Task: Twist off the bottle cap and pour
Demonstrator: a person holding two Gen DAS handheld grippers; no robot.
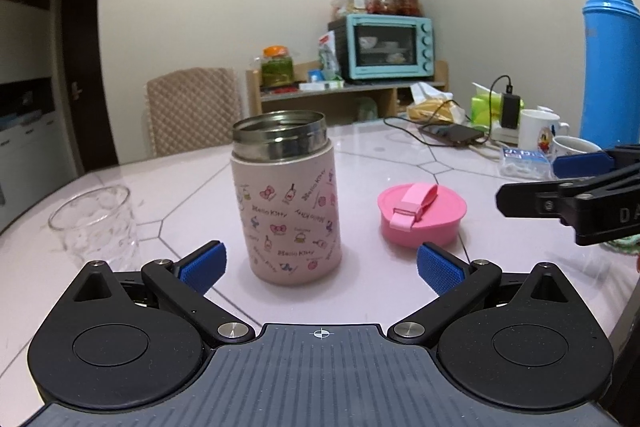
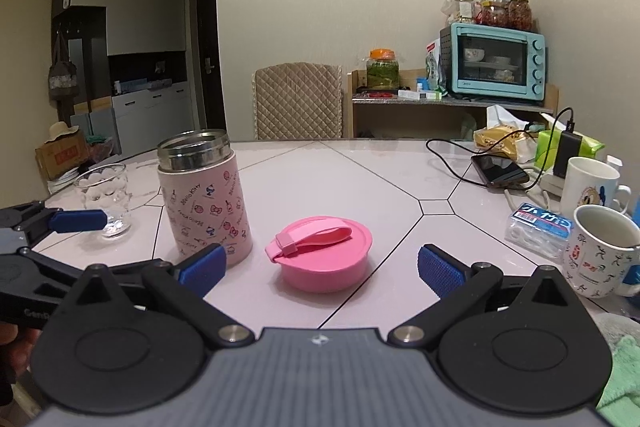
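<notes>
Bottle (image 1: 287,203) upright on the desk (image 1: 400,163), steel mouth bare. Pink cap (image 1: 422,217) off, lying flat at the bottle's 3 o'clock, just apart. Glass (image 1: 96,223) at its 9 o'clock, too clear to judge any contents. Left tongs (image 1: 320,263) released, spread wide before the bottle, gripping nothing. Right tongs (image 2: 320,265) likewise released, facing the cap. Fits either cap freshly off with pouring due, or pouring done with recapping due. In either case: a firm, level clasp on the bottle body.
</notes>
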